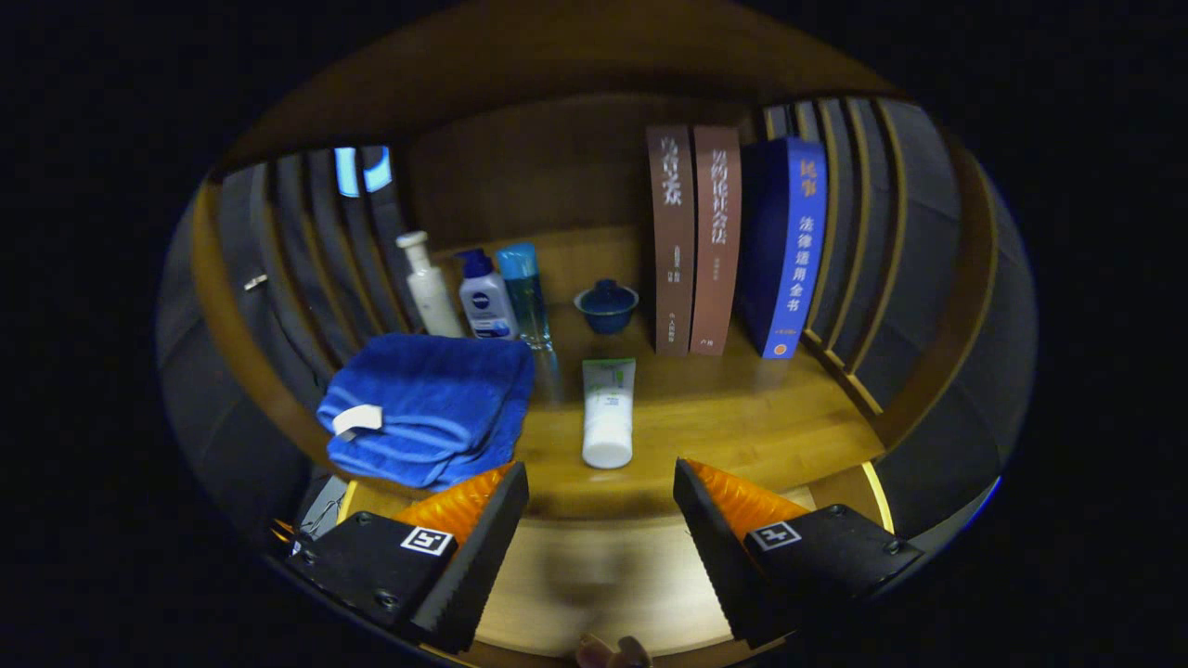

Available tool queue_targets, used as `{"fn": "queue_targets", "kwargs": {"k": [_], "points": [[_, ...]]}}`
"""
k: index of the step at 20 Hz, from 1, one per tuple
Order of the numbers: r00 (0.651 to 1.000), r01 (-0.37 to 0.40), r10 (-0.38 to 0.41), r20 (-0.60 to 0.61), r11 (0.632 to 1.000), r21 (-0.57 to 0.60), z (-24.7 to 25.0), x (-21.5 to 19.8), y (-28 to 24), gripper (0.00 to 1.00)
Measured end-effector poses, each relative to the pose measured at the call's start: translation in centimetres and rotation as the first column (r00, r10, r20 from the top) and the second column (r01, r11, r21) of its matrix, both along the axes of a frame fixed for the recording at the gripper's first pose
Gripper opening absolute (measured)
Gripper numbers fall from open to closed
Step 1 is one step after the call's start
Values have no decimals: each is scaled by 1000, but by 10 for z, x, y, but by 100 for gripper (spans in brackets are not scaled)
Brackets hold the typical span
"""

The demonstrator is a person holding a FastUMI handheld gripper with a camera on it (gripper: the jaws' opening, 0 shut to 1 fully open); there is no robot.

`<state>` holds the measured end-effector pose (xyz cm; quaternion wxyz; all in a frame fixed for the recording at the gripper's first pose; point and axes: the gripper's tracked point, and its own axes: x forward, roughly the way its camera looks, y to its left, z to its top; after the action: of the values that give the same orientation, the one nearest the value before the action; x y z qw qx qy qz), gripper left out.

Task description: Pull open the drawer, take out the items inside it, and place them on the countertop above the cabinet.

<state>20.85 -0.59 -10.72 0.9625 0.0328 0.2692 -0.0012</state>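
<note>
Gripper (pixel 600 482) fingers are spread wide apart and hold nothing; the gap between them has just bare wood in it. Below the fingers there is a flat wooden surface, and I cannot tell if it is the drawer front or some other part of the cabinet. Just past the fingertips lies the wooden countertop (pixel 742 427). A white tube (pixel 608 413) lies flat on the countertop, a little ahead of the fingers and about in line with the gap between them, with its cap end nearest the gripper. Beside the white tube, on the side of the left finger, sits a folded blue towel (pixel 427 408) with a small white tag on it. One corner of the towel is just behind the tip of the left finger. Farther back than the white tube stands a small dark blue cup (pixel 606 306). Next to that cup, behind the towel, three bottles stand in a row: a tall clear blue bottle (pixel 525 292), a white pump bottle with a blue top (pixel 486 299), and a slim white pump bottle (pixel 427 283). On the other side of the cup, three books stand upright, two brown books (pixel 694 241) side by side and one thick blue book (pixel 789 246). Wooden slats (pixel 854 232) and a wooden back wall stand behind it all.
</note>
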Motion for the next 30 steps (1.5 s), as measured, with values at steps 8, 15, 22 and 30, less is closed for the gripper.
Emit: {"fn": "queue_targets", "kwargs": {"k": [8,15,22,30], "points": [[952,20,-24,306,1000,16,24,-153,14,99],[959,67,-79,272,996,55,-58,-230,1,99],[978,65,-67,199,998,14,-115,-235,1,99],[979,44,-44,201,999,4,-124,-220,7,99]]}}
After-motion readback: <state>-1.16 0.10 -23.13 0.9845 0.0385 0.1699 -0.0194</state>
